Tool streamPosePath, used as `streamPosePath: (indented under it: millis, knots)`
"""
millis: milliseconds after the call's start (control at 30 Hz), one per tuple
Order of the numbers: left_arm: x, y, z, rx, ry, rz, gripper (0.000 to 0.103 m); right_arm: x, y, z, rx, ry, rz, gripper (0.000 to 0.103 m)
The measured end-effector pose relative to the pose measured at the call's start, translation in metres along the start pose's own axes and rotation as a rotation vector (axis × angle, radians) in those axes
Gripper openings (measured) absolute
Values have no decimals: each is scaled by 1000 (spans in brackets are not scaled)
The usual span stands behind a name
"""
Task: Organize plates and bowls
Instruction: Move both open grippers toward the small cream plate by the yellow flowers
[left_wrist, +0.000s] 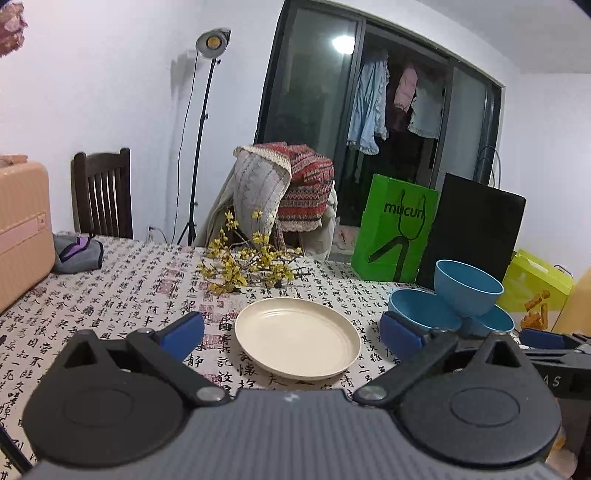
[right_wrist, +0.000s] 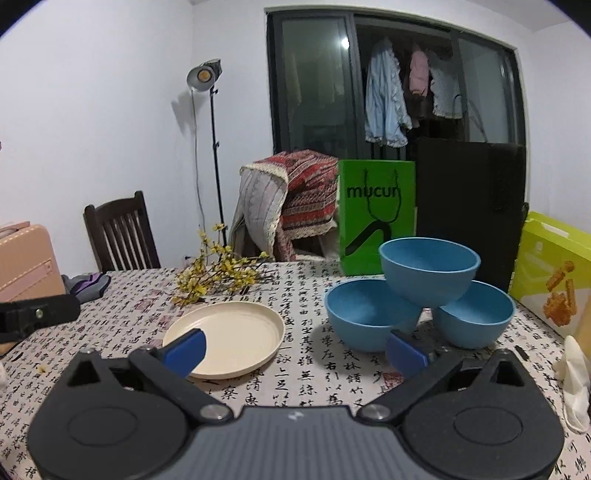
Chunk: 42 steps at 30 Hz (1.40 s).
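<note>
Left gripper (left_wrist: 291, 332) spread wide, holding nothing; cream plate (left_wrist: 297, 338) lies on the tablecloth (left_wrist: 129, 295) between its fingers. Right gripper (right_wrist: 295, 350) likewise spread, empty; three blue bowls (right_wrist: 421, 291), one stacked atop two, just ahead, right.

The right gripper (right_wrist: 295, 350) hovers low over the desk (right_wrist: 303, 373), jaws spread wide and empty. A cream plate (right_wrist: 236, 336) lies flat ahead on the left. To its right, two blue bowls (right_wrist: 365, 314) sit side by side, with a third bowl (right_wrist: 428, 269) perched tilted across their rims
</note>
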<state>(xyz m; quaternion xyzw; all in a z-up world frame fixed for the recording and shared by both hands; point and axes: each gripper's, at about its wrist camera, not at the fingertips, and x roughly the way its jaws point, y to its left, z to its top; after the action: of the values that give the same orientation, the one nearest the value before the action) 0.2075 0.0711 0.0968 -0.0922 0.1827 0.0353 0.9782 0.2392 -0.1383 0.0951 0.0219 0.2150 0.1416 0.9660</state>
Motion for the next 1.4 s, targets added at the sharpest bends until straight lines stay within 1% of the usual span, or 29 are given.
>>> streamPosePath:
  millis: [100, 167, 233, 367, 467, 667, 900, 1067, 1267, 1400]
  knots:
    - [11, 8, 7, -36, 23, 1, 103, 13, 3, 8, -6, 24, 10, 103]
    - [18, 11, 11, -43, 34, 14, 103, 21, 4, 12, -4, 38, 33, 103]
    - [28, 15, 14, -51, 61, 24, 103, 29, 4, 16, 5, 51, 61, 103]
    - [46, 23, 20, -93, 108, 19, 103, 45, 7, 22, 22, 75, 87, 103]
    - [58, 25, 23, -94, 117, 39, 103, 56, 12, 28, 35, 96, 79, 103]
    - [83, 35, 27, -178, 133, 70, 103, 87, 24, 41, 36, 137, 73, 103]
    - [111, 41, 42, -220, 126, 123, 103, 129, 33, 53, 24, 193, 43, 103]
    - [136, 48, 48, -260, 159, 151, 103, 154, 41, 55, 2, 232, 29, 103]
    - [165, 63, 40, -316, 201, 182, 103, 178, 44, 53, 1, 268, 9, 103]
    - [181, 66, 32, -289, 221, 181, 103, 195, 45, 48, -13, 299, -6, 103]
